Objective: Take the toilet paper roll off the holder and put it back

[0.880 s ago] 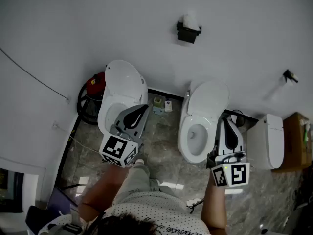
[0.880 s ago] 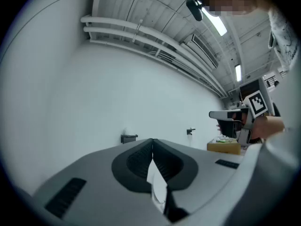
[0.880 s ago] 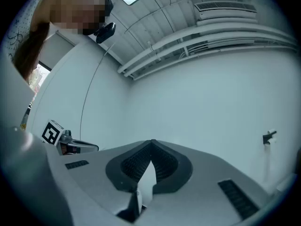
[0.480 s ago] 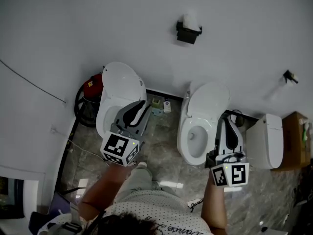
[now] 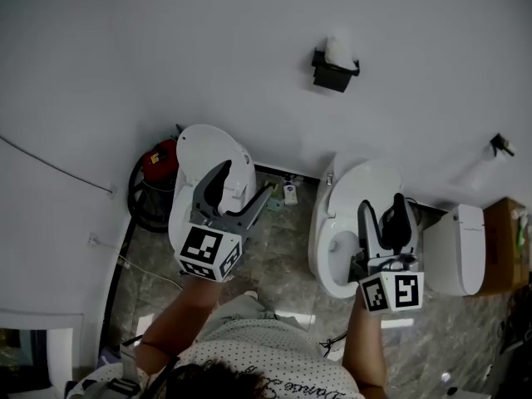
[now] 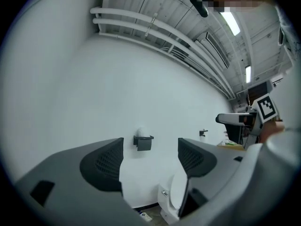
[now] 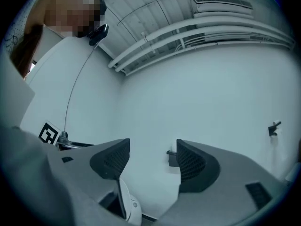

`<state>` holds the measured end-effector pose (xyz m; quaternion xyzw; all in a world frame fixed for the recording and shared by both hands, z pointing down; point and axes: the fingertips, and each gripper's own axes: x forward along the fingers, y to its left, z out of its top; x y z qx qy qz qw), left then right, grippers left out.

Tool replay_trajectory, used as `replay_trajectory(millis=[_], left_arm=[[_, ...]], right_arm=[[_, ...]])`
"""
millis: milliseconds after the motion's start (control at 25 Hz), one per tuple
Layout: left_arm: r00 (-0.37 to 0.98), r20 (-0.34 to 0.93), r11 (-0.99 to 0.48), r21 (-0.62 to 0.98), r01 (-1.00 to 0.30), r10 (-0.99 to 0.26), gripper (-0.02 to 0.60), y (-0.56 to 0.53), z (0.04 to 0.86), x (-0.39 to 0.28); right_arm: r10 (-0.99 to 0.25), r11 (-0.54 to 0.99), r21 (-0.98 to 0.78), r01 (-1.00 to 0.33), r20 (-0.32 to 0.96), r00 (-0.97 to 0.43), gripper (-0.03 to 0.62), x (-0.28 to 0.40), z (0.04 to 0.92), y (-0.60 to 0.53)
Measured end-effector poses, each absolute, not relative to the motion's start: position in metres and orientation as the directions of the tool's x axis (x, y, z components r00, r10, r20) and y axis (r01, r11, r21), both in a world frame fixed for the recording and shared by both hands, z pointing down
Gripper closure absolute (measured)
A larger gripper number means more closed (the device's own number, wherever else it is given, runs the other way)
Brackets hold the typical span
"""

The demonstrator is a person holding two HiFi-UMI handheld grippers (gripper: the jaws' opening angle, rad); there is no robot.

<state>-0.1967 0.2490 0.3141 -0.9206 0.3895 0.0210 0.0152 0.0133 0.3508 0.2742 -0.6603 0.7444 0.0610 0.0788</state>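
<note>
1. White roll [image 5: 339,49] sits atop the black holder [image 5: 334,75] on the wall.
2. Left claw [image 5: 241,191] gapes wide, empty, well apart from the roll.
3. Right claw [image 5: 382,210] also stands parted, empty.

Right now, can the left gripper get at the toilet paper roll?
Probably yes, once moved closer: the left gripper has open, empty fingers, and the toilet paper roll on its holder shows between them, nothing in the way.
</note>
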Motion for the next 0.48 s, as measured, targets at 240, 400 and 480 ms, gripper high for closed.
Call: replay_trajectory(millis=[240, 400, 480], left_arm=[[0.715, -0.046, -0.716, -0.005, -0.698, -0.697, 0.233, 0.204, 0.315, -0.205], [0.708, -0.04, -0.709, 0.011, -0.706, -0.705, 0.233, 0.178, 0.32, -0.205], [0.702, -0.036, -0.703, 0.02, -0.711, -0.711, 0.233, 0.164, 0.323, -0.202]], right_arm=[[-0.977, 0.097, -0.025, -0.995, -0.194, -0.09, 0.292, 0.006, 0.276, 0.31], [-0.981, 0.095, -0.018, -0.995, -0.171, -0.09, 0.292, 0.009, 0.281, 0.285], [-0.981, 0.104, -0.015, -0.994, -0.166, -0.1, 0.292, 0.013, 0.283, 0.267]])
